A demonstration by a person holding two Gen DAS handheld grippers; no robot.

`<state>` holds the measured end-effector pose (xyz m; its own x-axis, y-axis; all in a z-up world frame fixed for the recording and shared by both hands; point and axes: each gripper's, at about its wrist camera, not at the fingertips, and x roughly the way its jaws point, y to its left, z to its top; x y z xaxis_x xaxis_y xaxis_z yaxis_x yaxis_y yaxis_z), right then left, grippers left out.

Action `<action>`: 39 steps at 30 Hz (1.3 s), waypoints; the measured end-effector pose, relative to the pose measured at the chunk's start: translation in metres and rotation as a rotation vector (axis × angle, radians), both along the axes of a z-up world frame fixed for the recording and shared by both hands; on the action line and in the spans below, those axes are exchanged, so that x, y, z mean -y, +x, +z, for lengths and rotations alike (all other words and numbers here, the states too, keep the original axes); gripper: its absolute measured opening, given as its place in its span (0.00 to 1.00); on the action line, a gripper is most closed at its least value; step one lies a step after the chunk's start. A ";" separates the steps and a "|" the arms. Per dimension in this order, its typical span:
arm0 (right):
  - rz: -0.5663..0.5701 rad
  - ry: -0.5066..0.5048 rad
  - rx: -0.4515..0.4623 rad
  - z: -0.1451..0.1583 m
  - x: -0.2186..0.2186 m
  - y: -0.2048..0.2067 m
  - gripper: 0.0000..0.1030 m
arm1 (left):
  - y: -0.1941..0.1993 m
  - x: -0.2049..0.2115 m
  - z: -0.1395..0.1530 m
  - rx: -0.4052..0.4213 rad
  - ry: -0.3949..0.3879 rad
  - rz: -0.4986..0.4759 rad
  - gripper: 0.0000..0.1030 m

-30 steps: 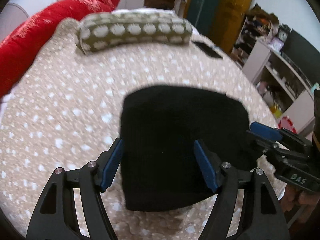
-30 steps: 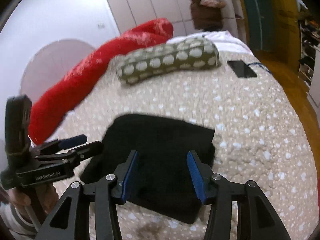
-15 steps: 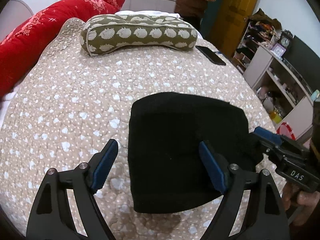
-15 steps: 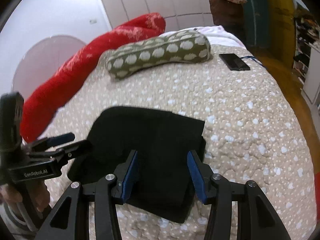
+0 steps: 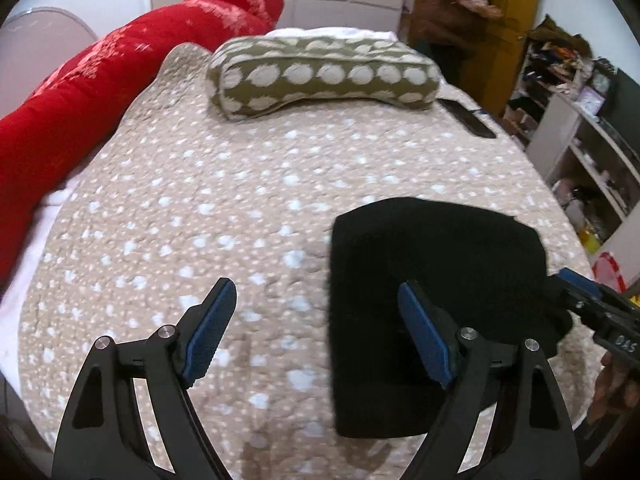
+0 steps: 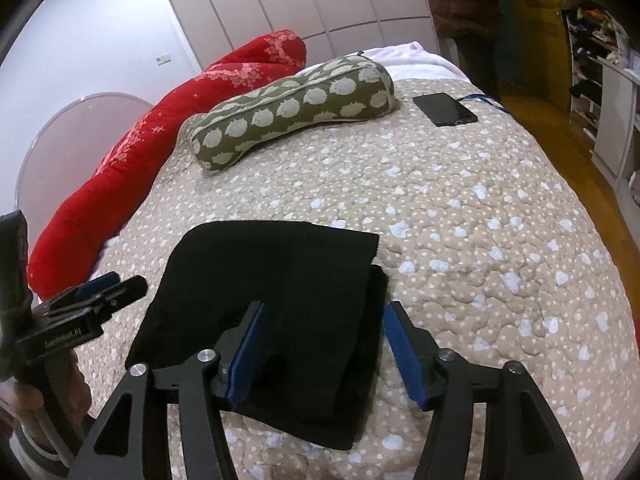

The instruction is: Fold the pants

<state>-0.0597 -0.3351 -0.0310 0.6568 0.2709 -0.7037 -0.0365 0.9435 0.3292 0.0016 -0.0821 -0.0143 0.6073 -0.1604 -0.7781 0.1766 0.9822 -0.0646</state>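
Observation:
The black pants (image 5: pixel 432 280) lie folded into a compact rectangle on the beige dotted bedspread (image 5: pixel 224 208). My left gripper (image 5: pixel 316 332) is open wide; its left finger hangs over bare quilt and its right finger over the pants' left part, holding nothing. In the right wrist view the pants (image 6: pixel 280 272) sit just ahead of my right gripper (image 6: pixel 326 352), whose jaws are opening over the bundle's right edge without pressing the cloth. Each gripper shows in the other's view: the right gripper (image 5: pixel 592 312) at the pants' right side, the left gripper (image 6: pixel 92 296) at their left.
An olive pillow (image 6: pixel 296 108) with pale spots lies across the far side of the bed, a red rolled blanket (image 6: pixel 168 140) along the left side. A black phone (image 6: pixel 444 110) rests at the far right. White shelves (image 5: pixel 580 160) stand right of the bed. A person (image 6: pixel 468 8) stands in the background.
My left gripper has swung left, so the pants now sit right of its centre, and its jaws have spread. The right gripper's jaws have widened over the pants' right edge.

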 end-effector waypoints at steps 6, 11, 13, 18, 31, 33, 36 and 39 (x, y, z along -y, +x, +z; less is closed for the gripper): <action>-0.029 0.040 -0.030 -0.008 0.008 0.002 0.67 | -0.002 -0.001 -0.006 -0.005 -0.005 0.000 0.81; -0.036 0.039 -0.043 -0.011 0.009 0.004 0.69 | 0.000 0.004 -0.011 -0.019 -0.003 -0.011 0.81; -0.033 0.063 -0.055 -0.015 0.011 0.006 0.69 | 0.001 0.004 -0.012 -0.026 -0.014 -0.014 0.81; -0.025 0.076 -0.067 -0.022 0.012 0.012 0.69 | 0.005 0.004 -0.016 -0.044 -0.036 -0.026 0.81; 0.024 0.240 -0.041 -0.049 0.012 0.035 0.67 | 0.033 -0.007 -0.051 -0.183 -0.362 -0.072 0.89; 0.030 0.204 -0.022 -0.044 0.006 0.036 0.55 | 0.035 -0.006 -0.044 -0.178 -0.378 -0.110 0.62; 0.047 0.171 0.018 -0.026 0.001 0.037 0.39 | 0.039 0.001 -0.023 -0.133 -0.325 -0.146 0.58; 0.072 0.151 0.068 -0.004 -0.003 0.050 0.35 | 0.053 0.005 -0.002 -0.078 -0.325 -0.171 0.58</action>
